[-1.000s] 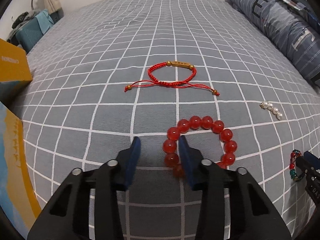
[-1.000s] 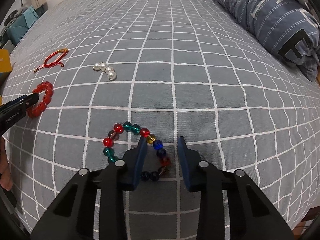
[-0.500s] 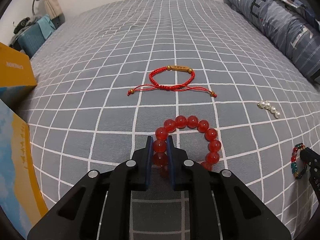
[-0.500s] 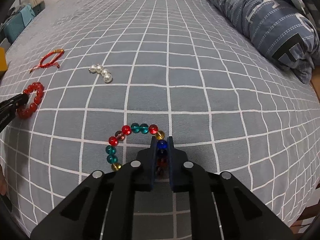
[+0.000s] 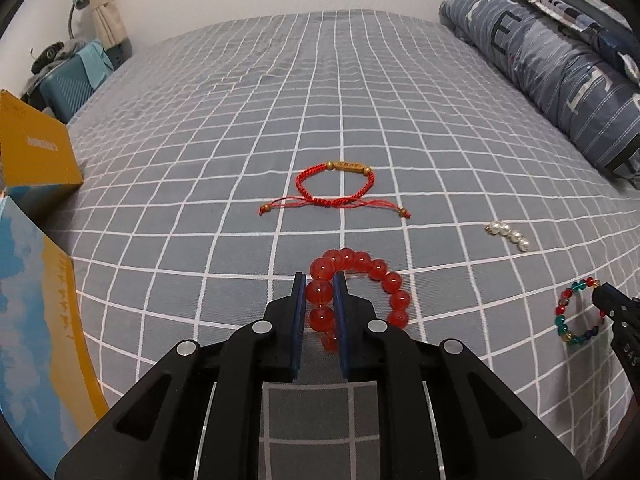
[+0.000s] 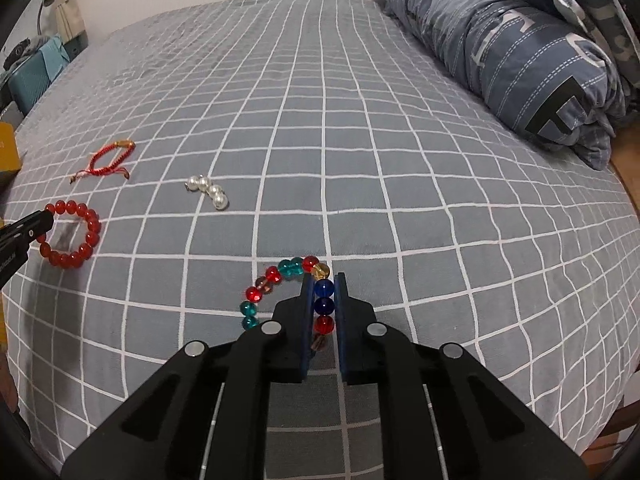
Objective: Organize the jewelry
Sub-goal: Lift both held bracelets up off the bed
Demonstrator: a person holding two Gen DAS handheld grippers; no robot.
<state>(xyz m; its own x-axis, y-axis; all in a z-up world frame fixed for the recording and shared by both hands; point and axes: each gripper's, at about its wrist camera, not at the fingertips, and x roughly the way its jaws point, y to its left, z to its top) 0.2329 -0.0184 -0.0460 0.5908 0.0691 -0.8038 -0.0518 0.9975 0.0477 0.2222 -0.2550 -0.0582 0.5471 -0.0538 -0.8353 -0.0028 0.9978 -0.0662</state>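
My left gripper (image 5: 320,294) and right gripper (image 6: 324,296), gaping a second ago, now clamp the red bead bracelet (image 5: 362,276) and multicoloured bead bracelet (image 6: 280,284), both lifted slightly off the checked bedspread (image 5: 360,100). Beyond lie one pearl string (image 6: 208,192) and one red cord bracelet (image 5: 336,188): four pieces counted.

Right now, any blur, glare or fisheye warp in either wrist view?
Left wrist: sharp, soft even light; grid lines on the bedsheet bow outward, dark vignette corners. Right wrist: same warp; small highlights on the pearls, a faint shadow under the red bead bracelet, no blown glare.
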